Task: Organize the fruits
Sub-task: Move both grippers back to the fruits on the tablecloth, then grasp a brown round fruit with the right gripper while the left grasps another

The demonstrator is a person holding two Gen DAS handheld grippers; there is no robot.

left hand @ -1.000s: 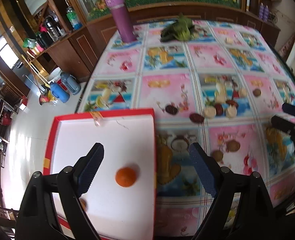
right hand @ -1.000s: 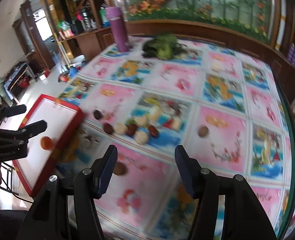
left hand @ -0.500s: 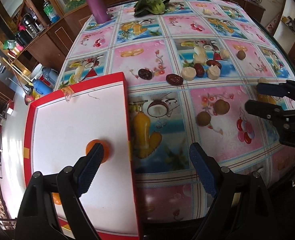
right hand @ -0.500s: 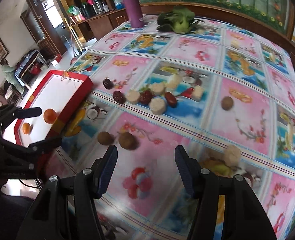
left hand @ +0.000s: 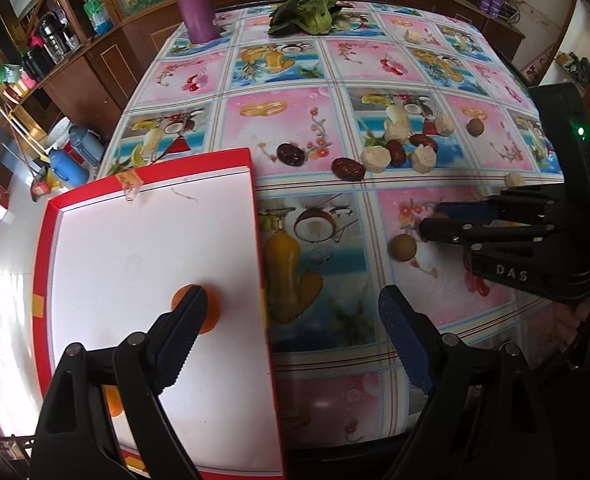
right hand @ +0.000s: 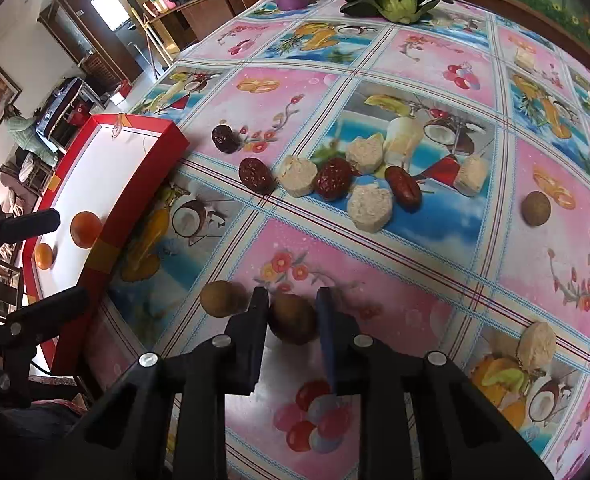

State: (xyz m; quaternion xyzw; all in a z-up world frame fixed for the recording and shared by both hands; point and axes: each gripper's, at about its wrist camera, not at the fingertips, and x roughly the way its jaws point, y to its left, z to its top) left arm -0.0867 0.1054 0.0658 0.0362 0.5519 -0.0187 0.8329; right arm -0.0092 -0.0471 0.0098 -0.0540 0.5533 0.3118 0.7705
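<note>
The right gripper [right hand: 293, 312] is clamped on a brown round fruit [right hand: 293, 320] resting on the bench [right hand: 415, 280], a second one [right hand: 219, 298] just beside it. Grip gently, lift straight, then carry to the red tray [right hand: 135, 200]. The left gripper [left hand: 291, 344] hangs apart above the tray's orange fruit [left hand: 211, 312].

Glossy plastic tablecloth [right hand: 395, 264] — matt black plastic gripper fingers [left hand: 183, 328], ribbed.

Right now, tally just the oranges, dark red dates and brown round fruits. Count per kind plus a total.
Oranges, in the red tray: 2
Dark red dates: 4
Brown round fruits, one in the jaws of the right gripper: 3
Total: 9
</note>
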